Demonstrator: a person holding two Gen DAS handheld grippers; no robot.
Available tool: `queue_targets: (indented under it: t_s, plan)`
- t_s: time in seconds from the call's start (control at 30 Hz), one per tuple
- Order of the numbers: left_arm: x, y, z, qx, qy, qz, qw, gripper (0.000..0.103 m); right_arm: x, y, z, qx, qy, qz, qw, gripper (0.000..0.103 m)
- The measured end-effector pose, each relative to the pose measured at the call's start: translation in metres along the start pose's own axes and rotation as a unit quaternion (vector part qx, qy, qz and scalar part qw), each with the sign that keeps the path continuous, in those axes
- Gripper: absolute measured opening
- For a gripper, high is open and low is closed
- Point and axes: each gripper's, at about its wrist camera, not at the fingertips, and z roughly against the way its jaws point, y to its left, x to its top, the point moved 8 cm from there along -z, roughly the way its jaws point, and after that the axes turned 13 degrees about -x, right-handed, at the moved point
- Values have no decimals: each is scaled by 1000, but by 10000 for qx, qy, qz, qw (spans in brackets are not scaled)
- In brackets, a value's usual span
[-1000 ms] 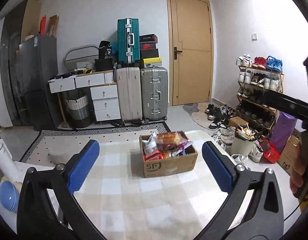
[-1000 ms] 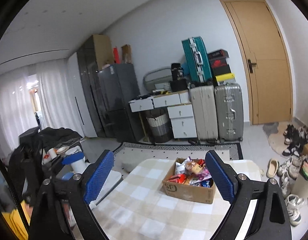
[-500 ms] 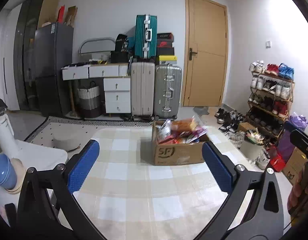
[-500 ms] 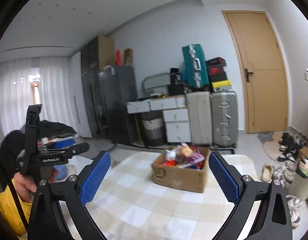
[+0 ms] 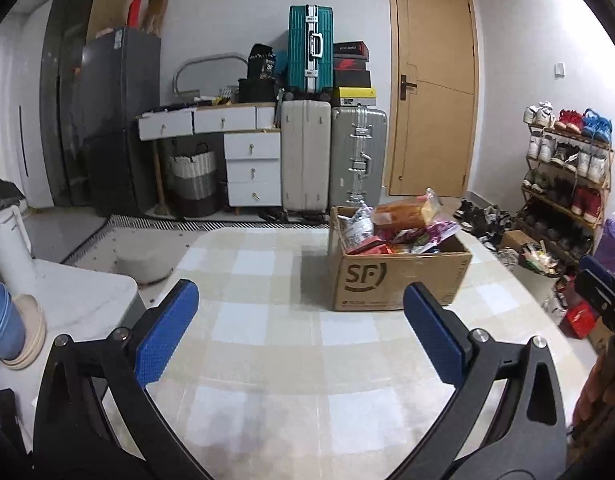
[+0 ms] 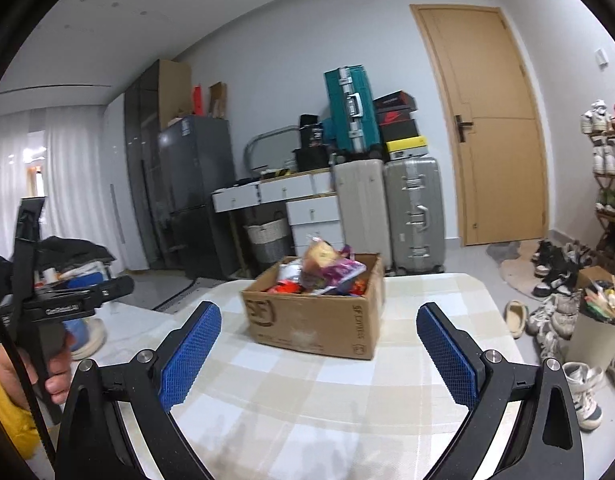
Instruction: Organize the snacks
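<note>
While both tools hang short of the load | left gripper (image 5: pixel 299 332) and right gripper (image 6: pixel 317 354) gape wide, empty | snacks (image 5: pixel 395 228) heaped in cardboard box (image 5: pixel 399 280) on checked table (image 5: pixel 267 360), likely gathered for sorting.

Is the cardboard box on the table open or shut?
Open: the cardboard box has no flaps covering its top, and snack packets heap above its rim.
</note>
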Motion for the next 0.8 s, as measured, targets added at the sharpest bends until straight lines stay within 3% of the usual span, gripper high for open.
queue_targets:
  t_s: [0.13, 0.37, 0.8]
  plan:
    - [-21, 13, -17, 247, -312, 7, 9992, 102, -21, -5, -13, -380, -189, 124, 9990, 100]
    - [-75, 24, -59, 280, -224, 64, 9993, 102, -40, -11, -20, -579, -229, 228, 9978, 100]
    - [-87, 37, -74, 84, -405, 350, 9985, 102, -45, -9, -19, -536, -222, 295, 9979, 101]
